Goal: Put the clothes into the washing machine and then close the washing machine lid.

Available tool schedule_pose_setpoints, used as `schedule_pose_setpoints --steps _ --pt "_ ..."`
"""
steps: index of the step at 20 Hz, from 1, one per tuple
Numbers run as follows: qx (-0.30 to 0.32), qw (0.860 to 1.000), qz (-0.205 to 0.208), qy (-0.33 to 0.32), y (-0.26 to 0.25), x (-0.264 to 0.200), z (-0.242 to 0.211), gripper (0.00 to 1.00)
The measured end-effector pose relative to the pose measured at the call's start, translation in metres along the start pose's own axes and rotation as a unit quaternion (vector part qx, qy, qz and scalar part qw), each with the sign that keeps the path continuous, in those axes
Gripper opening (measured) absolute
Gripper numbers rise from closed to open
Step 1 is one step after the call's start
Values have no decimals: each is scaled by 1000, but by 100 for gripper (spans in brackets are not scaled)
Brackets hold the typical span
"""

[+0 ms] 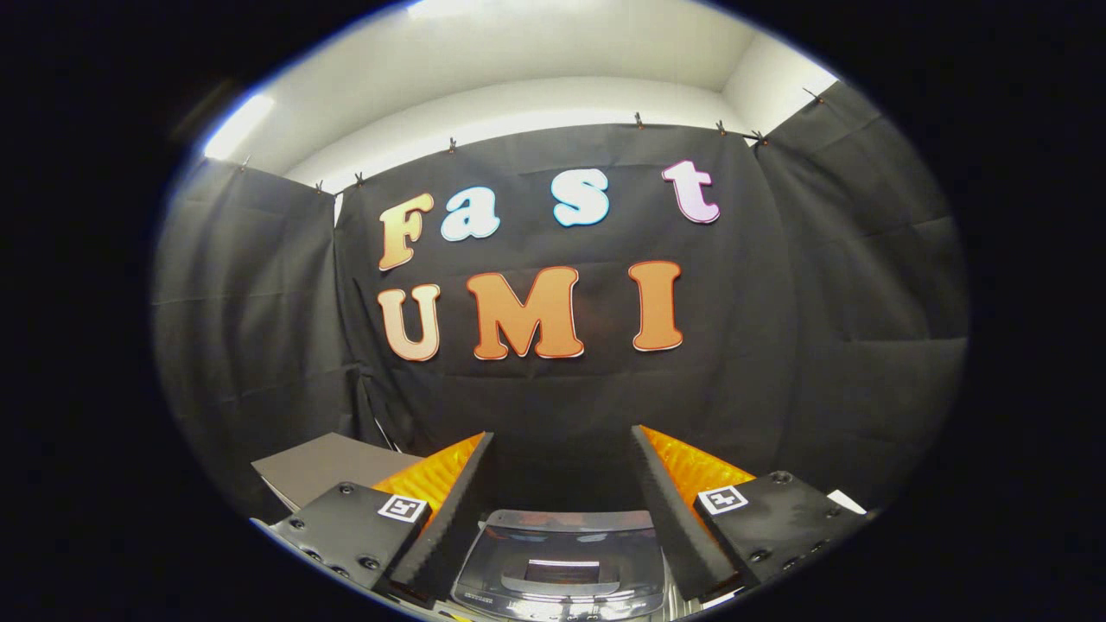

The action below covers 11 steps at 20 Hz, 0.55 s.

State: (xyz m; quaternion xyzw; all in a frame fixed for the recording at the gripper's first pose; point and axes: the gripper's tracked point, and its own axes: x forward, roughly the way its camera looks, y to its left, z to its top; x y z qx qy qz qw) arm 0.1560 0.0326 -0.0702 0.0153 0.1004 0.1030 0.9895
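We see the tongs (562, 484) held wide apart with nothing between their fingers (458, 510), raised and facing the booth's black cloth wall (847, 328). Below and between the fingers sits the washing machine (562, 570), its glossy transparent lid (562, 553) lying flat and closed. Beyond the left finger lies a grey flat panel (324, 466). Above the cloth, a white ceiling (518, 60) carries a bright lamp (238, 125).

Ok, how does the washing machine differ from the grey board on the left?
The washing machine sits low between the open fingers; the grey board lies off to the left, beyond the left finger. The machine's top is glossy and dark, catching light reflections; the board is matte and plain. Shared: both stand before the black cloth wall, and the fingers touch neither.
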Motion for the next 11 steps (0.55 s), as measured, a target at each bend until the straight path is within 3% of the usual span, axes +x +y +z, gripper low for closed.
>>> schedule_pose_setpoints --steps 11 --pt "8 999 -23 -22 27 -58 20 98"
